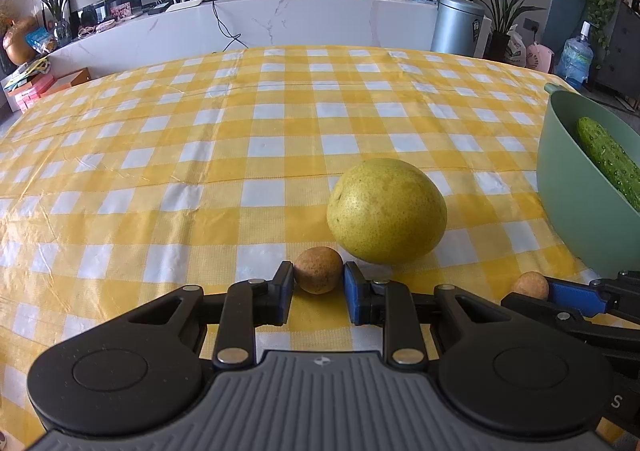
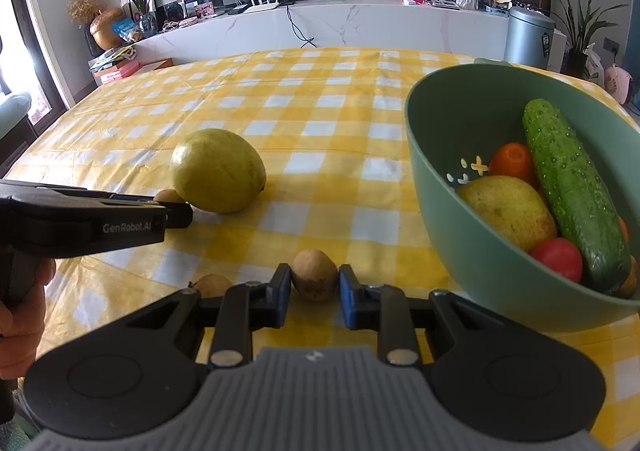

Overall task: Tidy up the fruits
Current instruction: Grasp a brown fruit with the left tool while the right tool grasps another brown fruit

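My left gripper (image 1: 319, 285) is shut on a small brown longan (image 1: 319, 270) resting on the checked cloth, just in front of a large yellow-green pear (image 1: 386, 211). My right gripper (image 2: 314, 289) is shut on another brown longan (image 2: 314, 274). A third longan (image 2: 211, 285) lies just left of it. The green bowl (image 2: 452, 211) at the right holds a cucumber (image 2: 572, 191), a yellow pear (image 2: 508, 211), a tomato (image 2: 558, 259) and an orange fruit (image 2: 512, 163). The pear also shows in the right wrist view (image 2: 218, 171), with the left gripper beside it.
The yellow checked tablecloth (image 1: 200, 139) covers the table, which runs far back and left. The bowl (image 1: 580, 219) stands at the right edge of the left wrist view, and the right gripper (image 1: 576, 293) reaches in below it. A white cabinet stands behind the table.
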### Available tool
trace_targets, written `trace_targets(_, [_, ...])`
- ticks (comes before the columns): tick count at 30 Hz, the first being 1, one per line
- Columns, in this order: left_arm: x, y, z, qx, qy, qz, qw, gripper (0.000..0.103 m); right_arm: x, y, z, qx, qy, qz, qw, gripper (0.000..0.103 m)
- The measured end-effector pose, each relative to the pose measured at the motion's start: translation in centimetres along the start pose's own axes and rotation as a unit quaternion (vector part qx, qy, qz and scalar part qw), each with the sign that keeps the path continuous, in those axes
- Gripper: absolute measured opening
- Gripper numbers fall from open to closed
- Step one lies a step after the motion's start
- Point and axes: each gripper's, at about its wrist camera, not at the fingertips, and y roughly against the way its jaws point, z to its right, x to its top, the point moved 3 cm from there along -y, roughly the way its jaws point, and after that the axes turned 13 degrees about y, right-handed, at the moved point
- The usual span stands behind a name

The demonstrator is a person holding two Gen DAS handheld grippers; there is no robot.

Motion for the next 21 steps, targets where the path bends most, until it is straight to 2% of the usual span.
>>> trace_targets(9, [0.2,2.0,-0.2,-0.017,0.022,0.011,0.9996,0.029,0.0,0.8,-0.2,0.005,0.005,0.016,1.0,0.022])
trace_targets(21, [0.2,5.8,0.7,-0.029,0.023,0.036,0.9987,0.029,0.2,4.2,-0.7,-0.003,0.028,0.075,0.997,0.022])
